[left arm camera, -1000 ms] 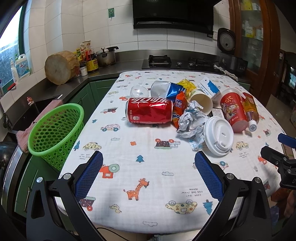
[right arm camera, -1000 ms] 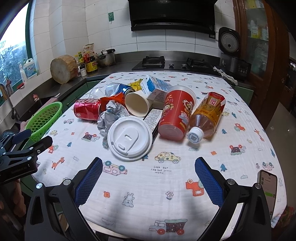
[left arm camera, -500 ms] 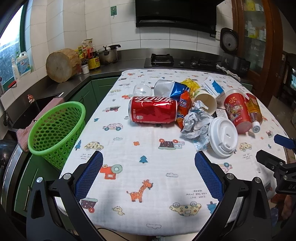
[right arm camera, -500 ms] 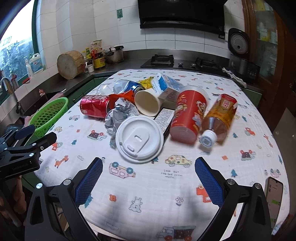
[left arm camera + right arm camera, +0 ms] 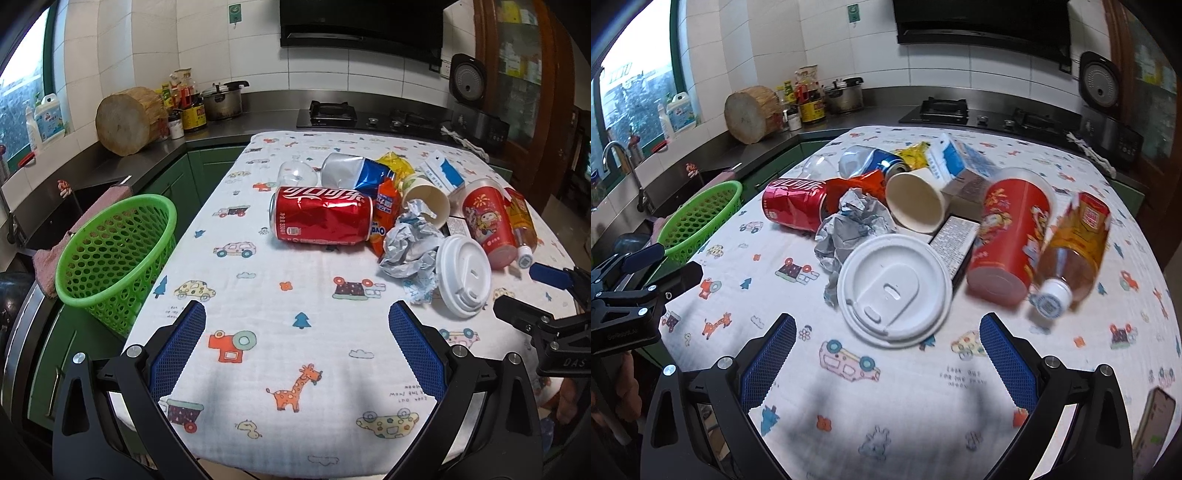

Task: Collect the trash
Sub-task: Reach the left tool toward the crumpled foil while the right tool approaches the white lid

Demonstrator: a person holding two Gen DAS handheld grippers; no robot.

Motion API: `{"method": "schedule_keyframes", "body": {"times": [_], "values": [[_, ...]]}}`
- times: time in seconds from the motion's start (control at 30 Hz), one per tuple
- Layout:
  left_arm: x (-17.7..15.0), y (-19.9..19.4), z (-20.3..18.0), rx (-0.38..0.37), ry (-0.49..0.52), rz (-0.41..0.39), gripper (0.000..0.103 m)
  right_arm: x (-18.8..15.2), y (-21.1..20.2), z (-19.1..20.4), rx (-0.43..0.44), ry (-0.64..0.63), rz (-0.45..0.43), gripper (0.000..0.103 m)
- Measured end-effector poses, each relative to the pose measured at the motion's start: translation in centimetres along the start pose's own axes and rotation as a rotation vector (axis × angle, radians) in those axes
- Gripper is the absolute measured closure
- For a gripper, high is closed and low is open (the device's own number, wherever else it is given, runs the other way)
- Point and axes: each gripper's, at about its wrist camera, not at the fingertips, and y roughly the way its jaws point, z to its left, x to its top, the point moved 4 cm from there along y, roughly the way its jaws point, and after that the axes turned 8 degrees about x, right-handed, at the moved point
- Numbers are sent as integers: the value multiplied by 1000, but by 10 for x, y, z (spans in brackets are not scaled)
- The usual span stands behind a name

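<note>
**Both grippers spread and empty, trash heap untouched**

The left gripper (image 5: pixel 295 343) hangs over the near edge of the table (image 5: pixel 258 369) with its blue pads wide apart and nothing between them; the right gripper (image 5: pixel 886 347) is likewise spread and empty, aimed at the white cup lid (image 5: pixel 895 290) that lies just beyond its pads; the wide spread, I judge, suits the broad lid and the round can.

The trash sits heaped at the middle and right of the printed cloth; the red cola can (image 5: pixel 320 215) lies on its side at the left of the heap, the piece nearest the basket, so it looks the natural pick for the left tool; crumpled paper (image 5: pixel 410 249) touches the lid, with a beige paper cup (image 5: pixel 916 201), a red printed cup (image 5: pixel 1010 236) and a tea bottle (image 5: pixel 1071 251) tipped over beside it, and a milk carton (image 5: pixel 960 162) and crushed blue can (image 5: pixel 875 162) farther back.

The green basket (image 5: pixel 114 258) stands off the table's left edge, tilted toward it, presumably so pieces can be dropped in with a short swing; it appears empty, so collection has not begun.
</note>
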Motion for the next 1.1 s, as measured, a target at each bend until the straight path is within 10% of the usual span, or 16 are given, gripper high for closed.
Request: {"method": "schedule_keyframes", "body": {"times": [1.1], "values": [[15,34,-10,-28,30,51,5,18,80,-16,55,-203,175,6]]}}
